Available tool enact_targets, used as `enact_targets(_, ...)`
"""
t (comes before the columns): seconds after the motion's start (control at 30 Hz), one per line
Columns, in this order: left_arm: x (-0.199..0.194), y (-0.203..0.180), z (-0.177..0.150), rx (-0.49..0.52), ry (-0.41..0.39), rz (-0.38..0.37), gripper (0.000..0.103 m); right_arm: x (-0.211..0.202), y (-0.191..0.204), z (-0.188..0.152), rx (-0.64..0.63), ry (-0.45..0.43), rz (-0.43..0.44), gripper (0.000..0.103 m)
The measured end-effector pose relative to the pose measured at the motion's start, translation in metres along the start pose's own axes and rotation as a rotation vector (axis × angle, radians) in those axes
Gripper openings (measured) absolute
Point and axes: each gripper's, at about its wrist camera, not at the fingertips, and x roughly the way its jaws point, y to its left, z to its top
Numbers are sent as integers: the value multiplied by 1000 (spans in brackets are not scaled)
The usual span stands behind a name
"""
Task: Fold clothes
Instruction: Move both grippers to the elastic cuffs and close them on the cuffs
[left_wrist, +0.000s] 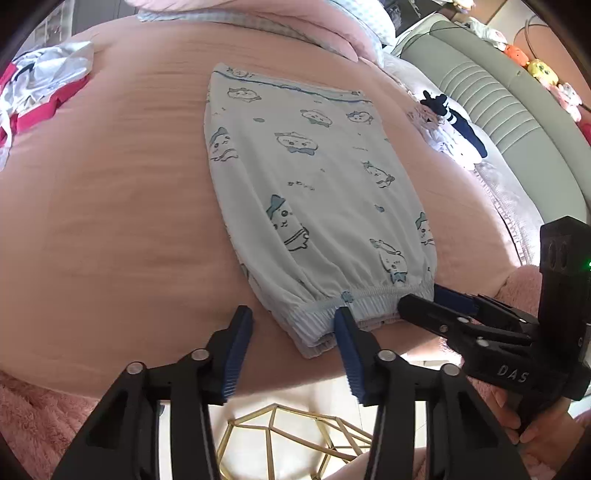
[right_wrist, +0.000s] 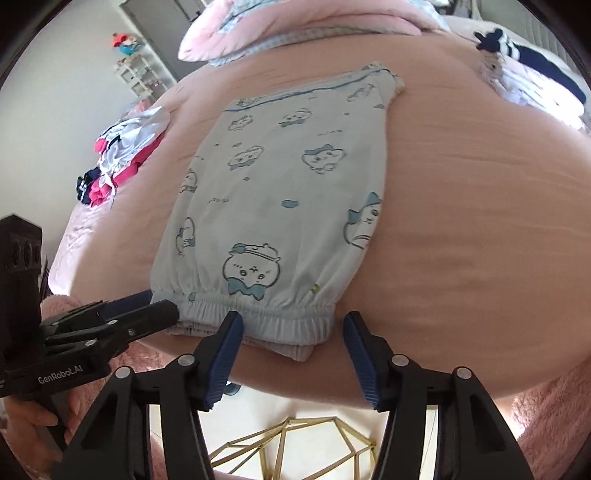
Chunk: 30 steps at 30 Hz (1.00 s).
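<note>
The elastic waistband (right_wrist: 258, 317) of the printed pyjama trousers (left_wrist: 295, 177) hangs close to the bed (left_wrist: 110, 166) edge, so a grip that catches only the top layer could be expected to peel the stacked layers apart — and a pull toward the edge could drag the whole garment off the pink sheet. The trousers are seen laid flat and narrow (legs apparently doubled over each other), waistband nearest the claws. The left claw (left_wrist: 293, 334) is held released, its right finger touching the waistband. The right claw (right_wrist: 291, 338) is likewise spread wide, straddling the waistband's right end — nothing is gripped by either.
</note>
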Motion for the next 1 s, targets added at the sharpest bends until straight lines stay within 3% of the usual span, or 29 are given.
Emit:
enact_targets(0.17,-1,8,-3,-33,-5,-42,36,9,-1,6,10,19,13,50)
enact_targets(0.63,-2,4,-3,-33,-42,-5,42,12,0,7,-26,24,8,52)
enact_targets(0.73,-3,4,-5,-29,-42,-23,40,12,2,6,-36,21,-5,51)
enact_targets(0.8,-3,3,-5,-22,-47,-26,33,12,4,6,-48,23,-20,50)
enact_targets(1.0,-1,3,-5,-24,-51,4,34,11,12,6,-96,20,-73,50)
